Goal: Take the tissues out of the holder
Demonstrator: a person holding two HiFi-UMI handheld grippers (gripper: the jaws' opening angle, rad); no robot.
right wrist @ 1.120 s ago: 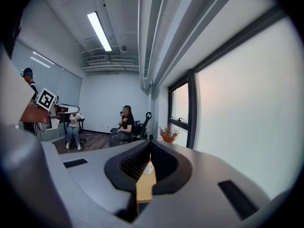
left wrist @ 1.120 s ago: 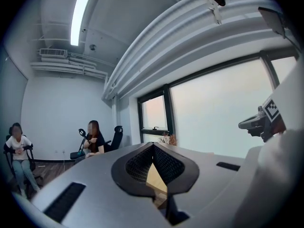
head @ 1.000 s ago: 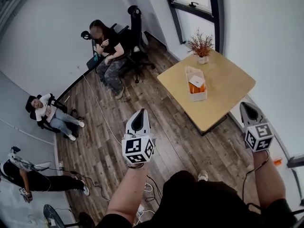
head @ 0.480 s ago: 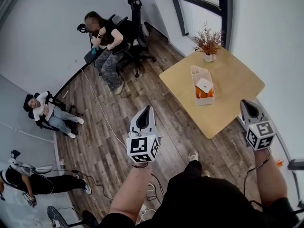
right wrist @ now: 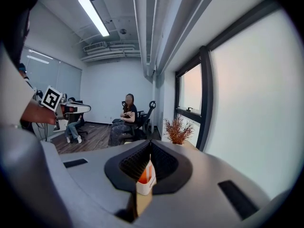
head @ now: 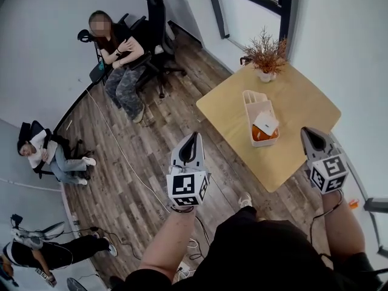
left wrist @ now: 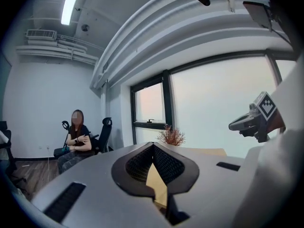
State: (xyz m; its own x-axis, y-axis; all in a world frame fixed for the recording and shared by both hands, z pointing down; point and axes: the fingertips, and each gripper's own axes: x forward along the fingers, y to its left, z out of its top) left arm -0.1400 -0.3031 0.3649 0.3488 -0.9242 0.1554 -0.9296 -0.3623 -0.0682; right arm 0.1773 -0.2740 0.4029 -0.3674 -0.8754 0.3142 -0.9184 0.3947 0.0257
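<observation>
A white holder stands on the wooden table, with a white tissue pack lying on something orange inside it. In the right gripper view the holder shows far off through the gap between the jaws. My left gripper is over the floor, short of the table's near corner, its jaws shut and empty. My right gripper hovers above the table's near right edge, also shut on nothing. Both point towards the table, well apart from the holder.
A dried plant in a white pot stands at the table's far corner, by the window. Two people sit on office chairs across the wooden floor. Cables trail over the floor.
Both grippers have moved towards the table and slightly down. The holder now lies nearer to them in the head view. Both stay shut.
</observation>
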